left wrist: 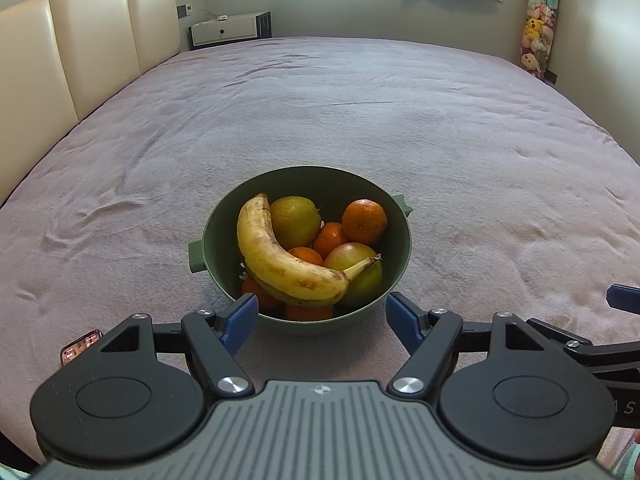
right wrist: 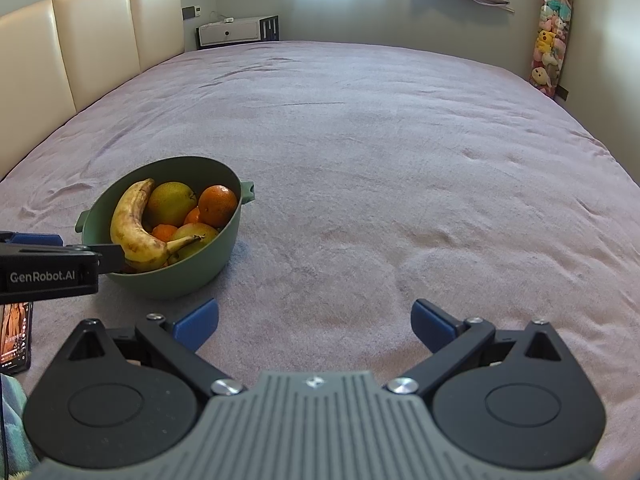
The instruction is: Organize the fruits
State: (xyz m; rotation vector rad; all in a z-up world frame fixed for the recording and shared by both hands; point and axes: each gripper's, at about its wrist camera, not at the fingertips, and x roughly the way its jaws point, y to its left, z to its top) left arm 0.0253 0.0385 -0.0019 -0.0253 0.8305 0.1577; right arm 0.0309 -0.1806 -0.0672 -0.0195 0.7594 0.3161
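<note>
A green bowl [left wrist: 216,236] [right wrist: 208,256] sits on the bed, filled with fruit. A spotted banana [left wrist: 276,264] [right wrist: 128,224] lies across the top. Beside it are a yellow-green pear [left wrist: 296,220] [right wrist: 170,202], an orange [left wrist: 365,221] [right wrist: 218,205], several smaller oranges and another pear [left wrist: 360,276]. My left gripper [left wrist: 322,314] stands open just before the bowl's near rim, holding nothing. My right gripper [right wrist: 314,322] is open over bare bedspread, to the right of the bowl, with nothing between its fingers.
The pinkish bedspread [left wrist: 360,128] stretches wide behind and to the right of the bowl. A phone [right wrist: 16,336] [left wrist: 80,346] lies at the near left. A cream headboard [left wrist: 80,48] runs along the left. A nightstand [left wrist: 230,30] and hanging plush toys [left wrist: 538,36] stand far back.
</note>
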